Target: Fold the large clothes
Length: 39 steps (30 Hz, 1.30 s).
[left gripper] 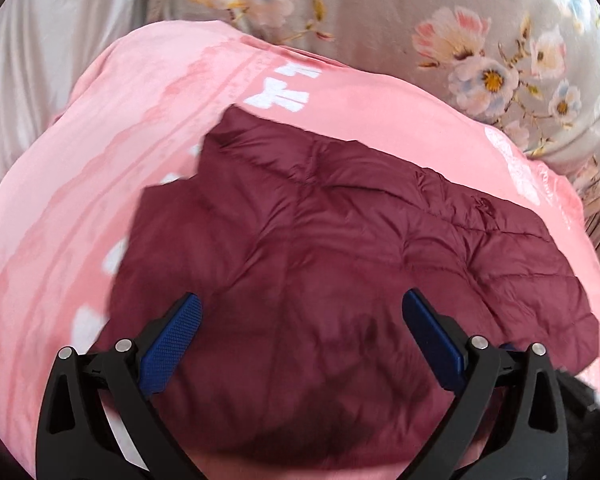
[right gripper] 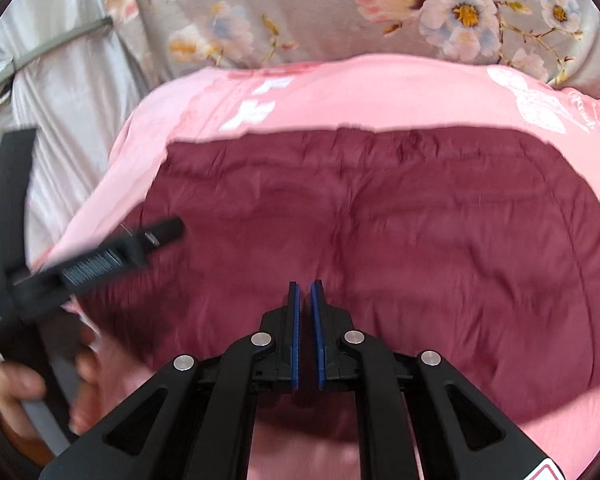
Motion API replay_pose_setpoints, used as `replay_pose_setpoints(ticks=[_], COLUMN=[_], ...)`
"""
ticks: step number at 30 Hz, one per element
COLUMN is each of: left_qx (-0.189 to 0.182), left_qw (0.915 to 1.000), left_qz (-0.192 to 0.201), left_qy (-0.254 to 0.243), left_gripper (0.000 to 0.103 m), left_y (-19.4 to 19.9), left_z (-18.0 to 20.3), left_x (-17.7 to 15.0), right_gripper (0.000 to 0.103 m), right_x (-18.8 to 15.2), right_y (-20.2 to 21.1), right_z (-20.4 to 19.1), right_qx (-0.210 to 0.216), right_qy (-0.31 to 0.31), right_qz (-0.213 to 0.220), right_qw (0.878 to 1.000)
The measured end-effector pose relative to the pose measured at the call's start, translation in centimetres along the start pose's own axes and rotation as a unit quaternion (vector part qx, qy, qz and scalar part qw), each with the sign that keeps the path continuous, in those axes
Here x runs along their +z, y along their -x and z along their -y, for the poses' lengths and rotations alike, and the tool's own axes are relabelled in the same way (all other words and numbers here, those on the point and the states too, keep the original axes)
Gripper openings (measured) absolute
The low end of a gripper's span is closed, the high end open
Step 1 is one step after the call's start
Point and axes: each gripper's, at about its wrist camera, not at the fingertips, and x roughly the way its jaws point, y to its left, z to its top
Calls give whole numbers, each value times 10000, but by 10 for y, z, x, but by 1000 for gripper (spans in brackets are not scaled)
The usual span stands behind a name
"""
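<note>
A dark maroon quilted puffer jacket [left gripper: 340, 240] lies folded into a rough rectangle on a pink blanket [left gripper: 80, 160]. It also shows in the right wrist view [right gripper: 380, 220]. My left gripper [left gripper: 300, 312] is open, its blue pads spread wide just above the jacket's near part, holding nothing. My right gripper [right gripper: 305, 292] is shut, blue pads nearly touching, with no cloth between them, over the jacket's near edge. The left gripper's black body [right gripper: 80, 264] and the hand holding it show blurred at the left of the right wrist view.
The pink blanket [right gripper: 380, 88] with white prints lies on a grey bedsheet with flowers [right gripper: 300, 8]. A silvery-white cloth [right gripper: 68, 92] lies at the left. Another dark item [left gripper: 580, 392] shows at the right edge of the left wrist view.
</note>
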Motion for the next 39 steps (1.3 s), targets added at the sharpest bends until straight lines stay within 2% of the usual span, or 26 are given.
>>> replay_pose_setpoints(ticks=[6, 9, 13, 16, 22, 25, 27, 29, 30, 32, 33, 34, 36, 39], left_qx=[230, 358, 253, 31, -247, -368, -445, -520, -558, -640, -691, -724, -792, -874], left_qw=[9996, 9984, 9945, 9915, 9899, 9890, 9891, 9896, 9897, 9894, 9893, 9899, 9910, 9920], left_qz=[125, 20, -261, -411, -358, -376, -420, -471, -467, -437, -396, -338, -221, -45], left_qy=[132, 441, 986, 1235, 1348, 1381, 1341, 1258, 1233, 1229, 1219, 1170, 1052, 907], left_gripper=[98, 98, 98, 98, 97, 87, 75, 60, 56, 43, 39, 33, 27, 25], left_y=[36, 41, 31, 21, 13, 9, 6, 6, 8, 12, 16, 20, 29, 44], left_z=[-26, -50, -82, -90, -85, -78, -71, -65, -63, -61, -59, -56, -49, -39], left_x=[-22, -34, -46, -51, -47, -42, -39, -38, -37, -36, -35, -33, -29, -22], right_gripper=[9, 9, 9, 9, 9, 9, 9, 9, 9, 8, 2, 0, 0, 0], right_x=[-23, -27, -28, -28, -27, -27, -30, -35, -39, -46, -50, -52, -51, -52], right_y=[3, -1, -3, -4, -6, -5, 5, 16, 17, 12, 6, 2, -3, 5], right_z=[-10, -13, -13, -11, -9, -10, -10, -11, -12, -13, -13, -12, -4, 1], right_qx=[-217, -320, -341, -312, -268, -267, -232, -25, 18, 32, 26, 41, 221, 378], right_qy=[232, 322, 338, 309, 268, 270, 167, 57, 47, 90, 87, 47, -184, -410], right_qz=[114, 161, 153, 143, 124, 130, 227, 224, 138, -35, -146, -236, -303, -299], right_qw=[9994, 9988, 9987, 9989, 9992, 9992, 9993, 9997, 9999, 9999, 9999, 9997, 9991, 9980])
